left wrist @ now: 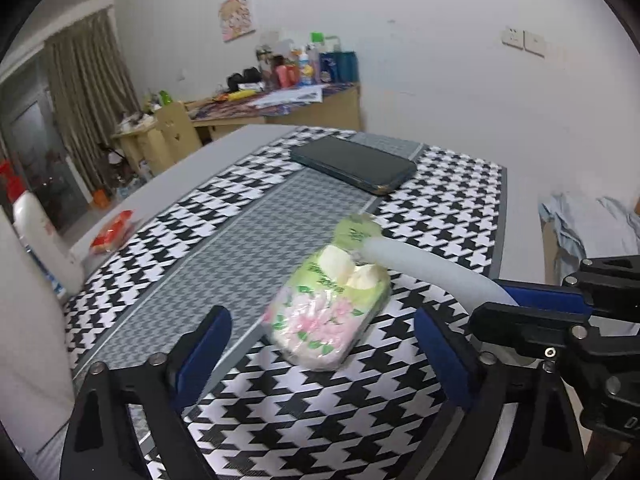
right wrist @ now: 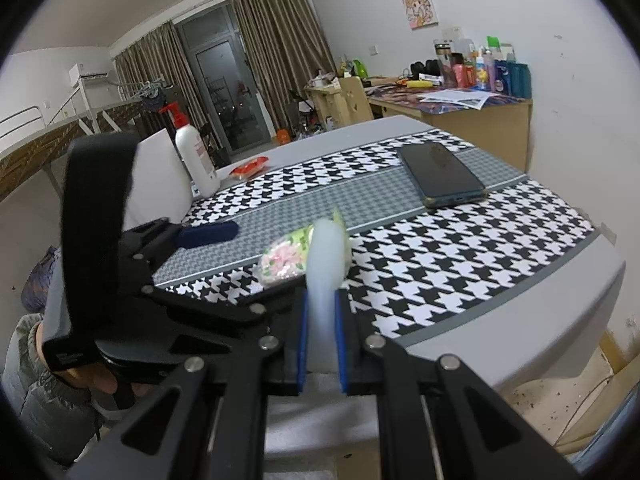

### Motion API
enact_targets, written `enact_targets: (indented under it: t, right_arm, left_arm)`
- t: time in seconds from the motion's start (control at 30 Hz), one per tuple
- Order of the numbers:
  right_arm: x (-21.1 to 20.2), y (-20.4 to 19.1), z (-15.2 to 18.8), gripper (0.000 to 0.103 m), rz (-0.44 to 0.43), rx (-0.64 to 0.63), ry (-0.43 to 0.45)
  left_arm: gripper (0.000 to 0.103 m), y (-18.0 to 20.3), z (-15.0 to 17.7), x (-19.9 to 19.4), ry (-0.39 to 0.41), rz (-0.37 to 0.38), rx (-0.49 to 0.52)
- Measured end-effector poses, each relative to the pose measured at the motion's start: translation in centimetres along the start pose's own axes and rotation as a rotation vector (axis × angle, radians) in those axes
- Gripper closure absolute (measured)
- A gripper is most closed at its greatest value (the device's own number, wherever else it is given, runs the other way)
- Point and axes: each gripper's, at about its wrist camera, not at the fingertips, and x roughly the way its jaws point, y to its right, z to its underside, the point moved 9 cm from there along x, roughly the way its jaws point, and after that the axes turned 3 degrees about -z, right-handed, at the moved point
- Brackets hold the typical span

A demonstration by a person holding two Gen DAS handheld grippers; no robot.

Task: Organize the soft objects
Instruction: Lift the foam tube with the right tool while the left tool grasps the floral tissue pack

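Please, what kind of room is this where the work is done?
Probably a student dormitory room. In the right wrist view a raised metal bunk bed stands by the curtains, and a wooden desk crowded with bottles stands against the wall. The work table carries a houndstooth cloth.

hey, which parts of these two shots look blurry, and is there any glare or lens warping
Left wrist view: the green floral tissue pack is motion-smeared, the dark smartphone sharper; table edges bow from fisheye. Right wrist view: the white foam strip clamped in the right gripper is soft and washed out; the phone screen shows a faint reflection.
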Motion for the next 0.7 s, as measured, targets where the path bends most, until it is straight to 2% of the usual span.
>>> enact_targets:
  t: [0.1, 0.2, 0.27, 0.4, 0.47, 0.7]
  right_arm:
    - [0.0, 0.0, 0.2, 0.088, -0.009, 0.002, -0.005]
    - [0.0, 0.1, 0.4, 0.088, -0.012, 0.003, -0.009]
    - [0.0, 0.2, 0.5, 0.088, -0.017, 0.008, -0.008]
    - [-0.2, 0.4, 0.5, 0.088, -0.015, 0.011, -0.005]
    - [-0.4, 0.5, 0.5, 0.088, -0.011, 0.011, -0.002]
    - [-1.0, 0.5, 0.2, 0.088, -0.002, 0.015, 0.015]
  left_arm:
    - [0.024, 0.8, 0.2, 1.0, -0.037, 0.032, 0.024]
    - [0.033, 1.2, 0.5, 1.9, -0.079, 0.029, 0.039]
    - [0.045, 1.4, 0.6, 2.3, -0.1, 0.032, 0.046]
    - [0.062, 1.3, 0.6, 2.3, -0.102, 0.044, 0.032]
    - [0.073, 1.0, 0.6, 2.4, -0.104, 0.027, 0.022]
    - [0.08, 0.7, 0.7, 1.8, -0.089, 0.007, 0.007]
